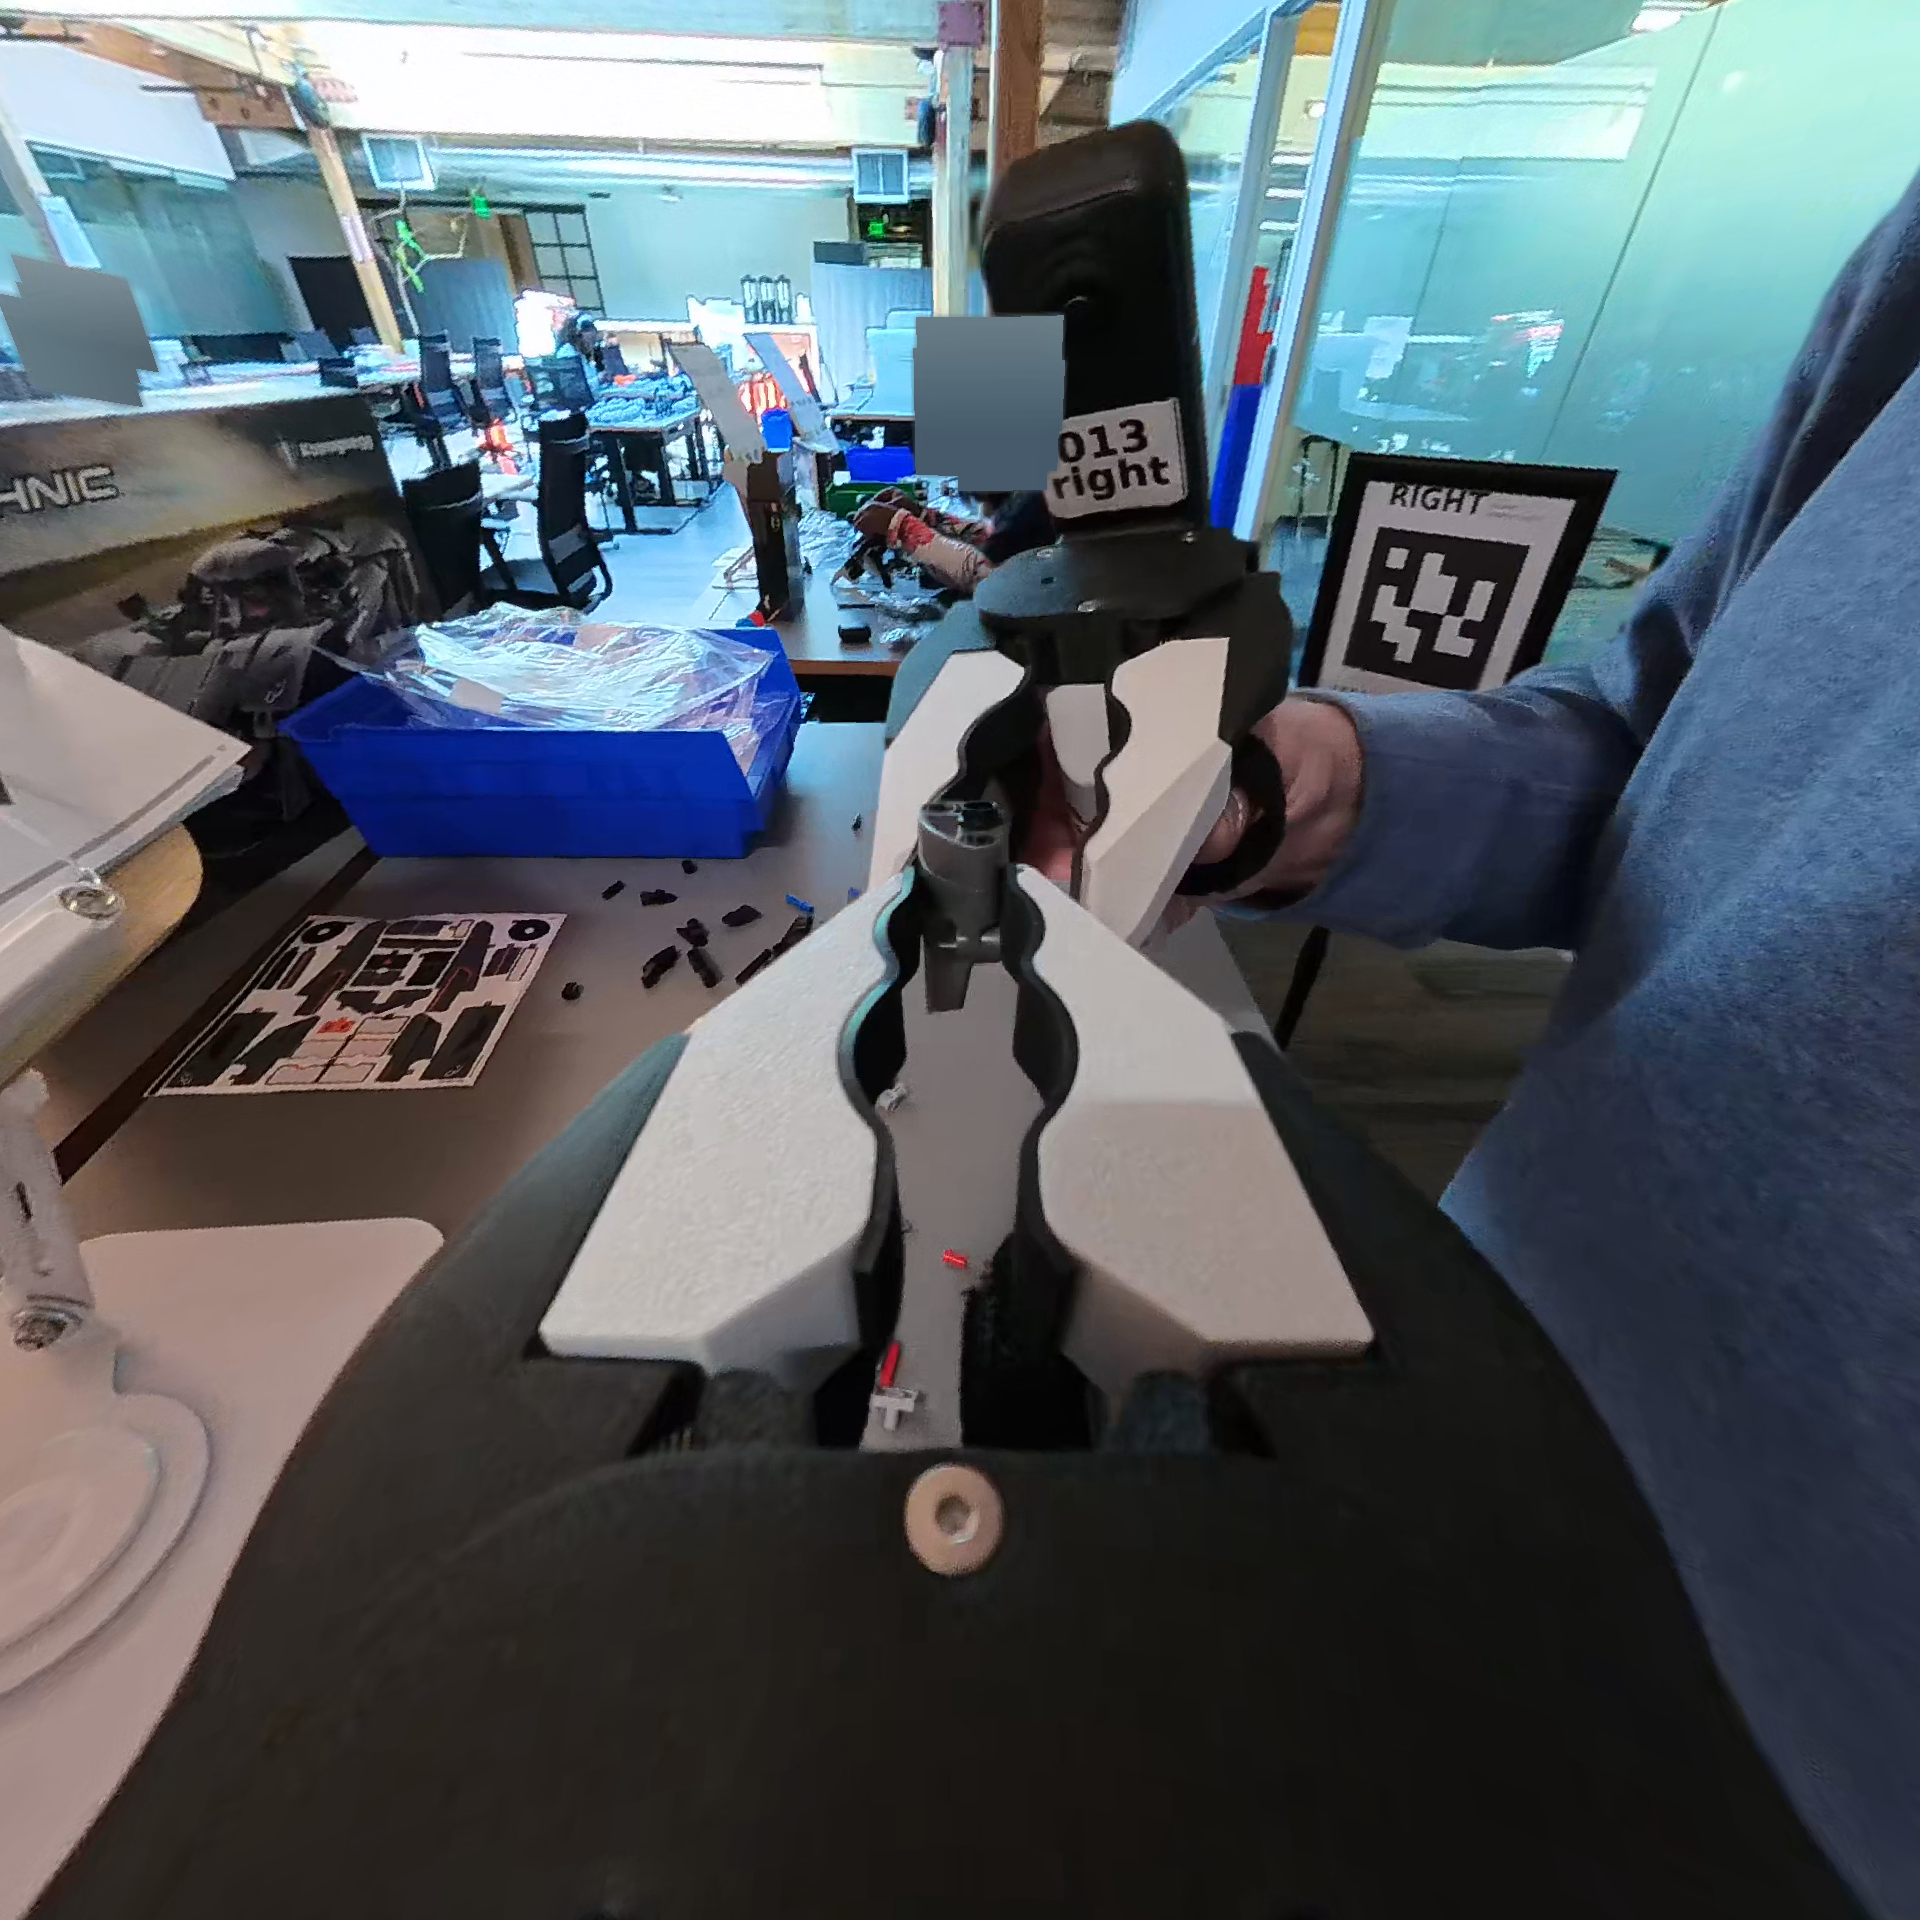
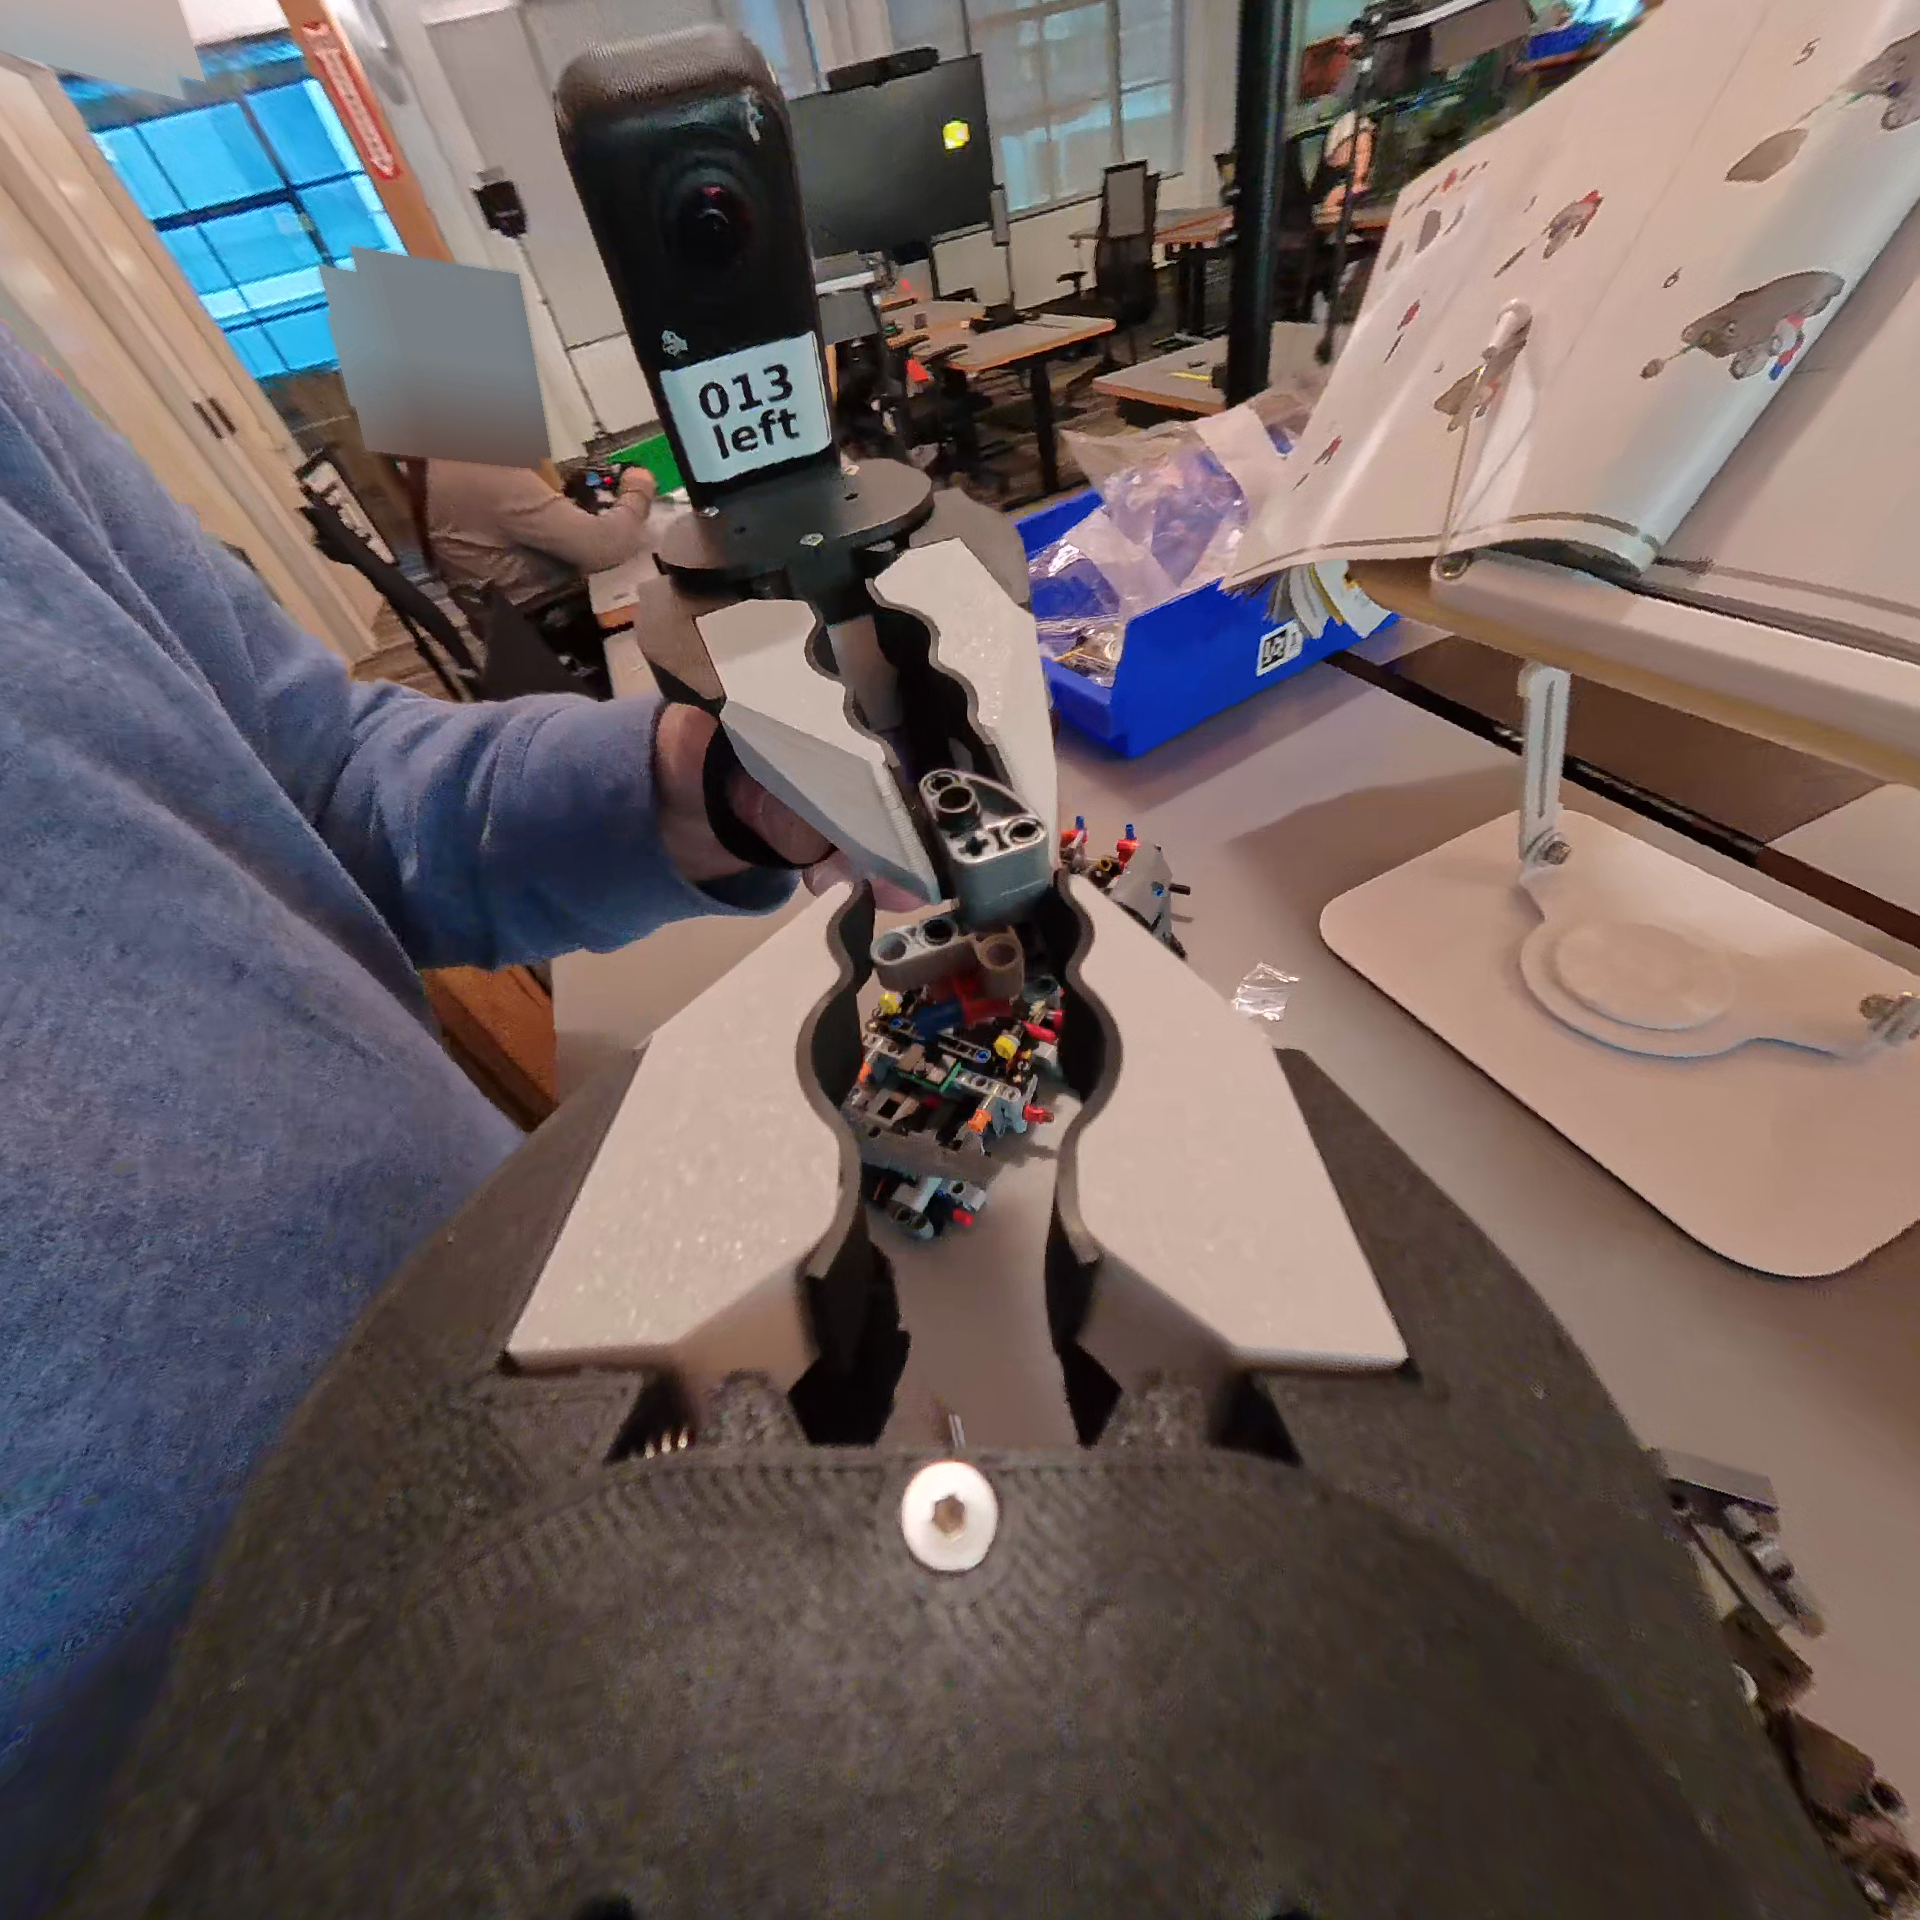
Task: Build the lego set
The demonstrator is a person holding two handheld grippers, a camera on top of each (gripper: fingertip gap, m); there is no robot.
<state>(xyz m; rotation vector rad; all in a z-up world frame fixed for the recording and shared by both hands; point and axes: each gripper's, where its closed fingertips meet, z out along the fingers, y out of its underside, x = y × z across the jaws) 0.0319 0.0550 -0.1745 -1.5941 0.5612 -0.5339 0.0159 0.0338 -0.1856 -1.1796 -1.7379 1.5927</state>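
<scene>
I hold the grey angled piece (image 1: 961, 894) up in the air between my two tools, above the tabletop (image 1: 499, 1132), so its holes stay reachable from both sides. My left tool (image 1: 961, 914) is nearly closed, its tips pinching the piece's lower end. My right tool (image 2: 961, 904) meets it from the opposite side; whether its tips actually clamp the piece I cannot tell, though they stand close around it. Below, the part-built model (image 2: 951, 1081) lies on the tabletop, probably awaiting this piece. Loose black pins (image 1: 691, 951), a sticker sheet (image 1: 374, 997) and the blue bin (image 1: 540, 769) sit further off; the instruction book (image 2: 1621, 312) stands propped where I can read it.
</scene>
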